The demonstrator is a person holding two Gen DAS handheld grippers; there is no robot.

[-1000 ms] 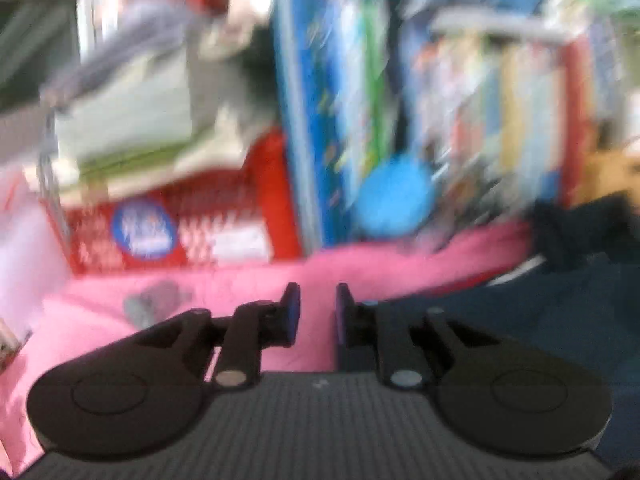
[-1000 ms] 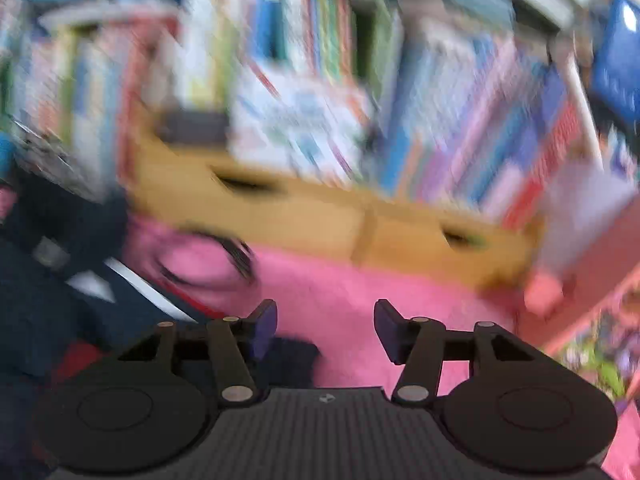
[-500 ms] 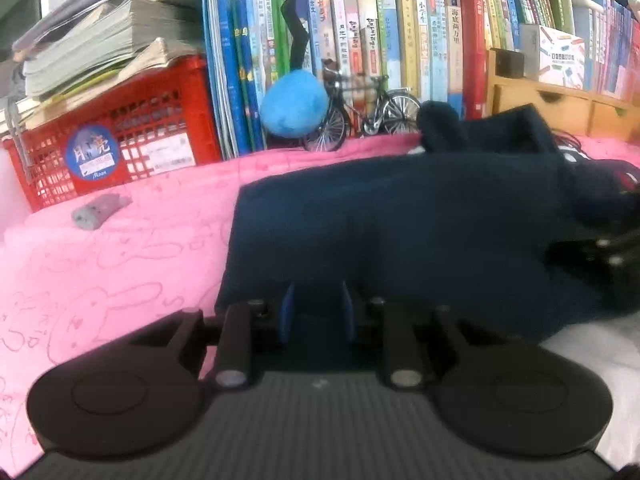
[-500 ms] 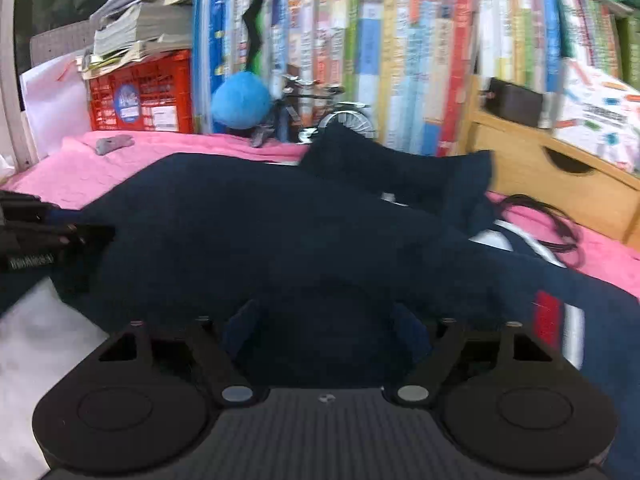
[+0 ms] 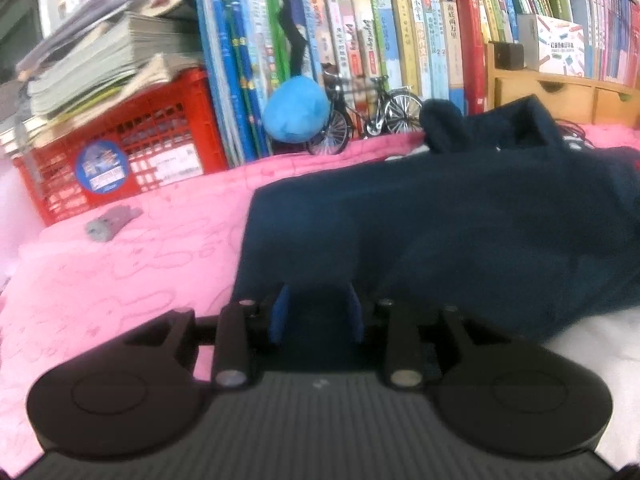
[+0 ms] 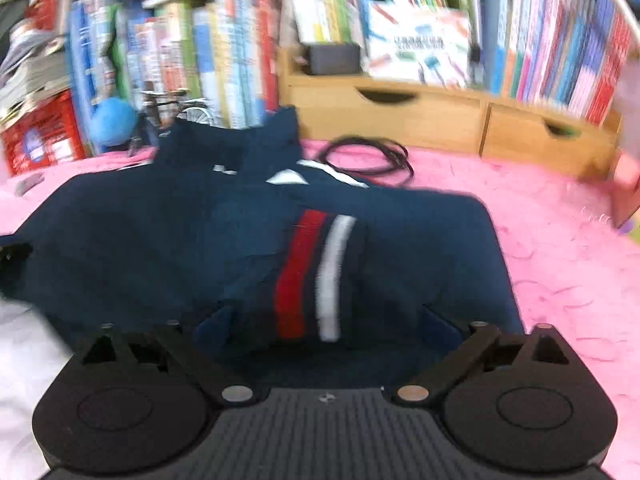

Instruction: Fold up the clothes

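Jaws of the left gripper (image 5: pixel 316 316) pinch the soft, limp navy knit sweater's (image 6: pixel 160 240) hem; the right gripper's (image 6: pixel 328 328) jaws gape wide, holding nothing.

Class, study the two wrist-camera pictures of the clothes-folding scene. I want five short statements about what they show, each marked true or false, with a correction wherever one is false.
1. The navy garment lies on a pink blanket. True.
2. The garment carries a green and yellow stripe. False: the stripe is red and white.
3. The right gripper has its fingers spread wide, with garment cloth between them. True.
4. The model bicycle stands on top of the red crate. False: it stands on the blanket in front of the books, beside a blue ball.
5. A black cable lies coiled on the blanket beyond the garment. True.
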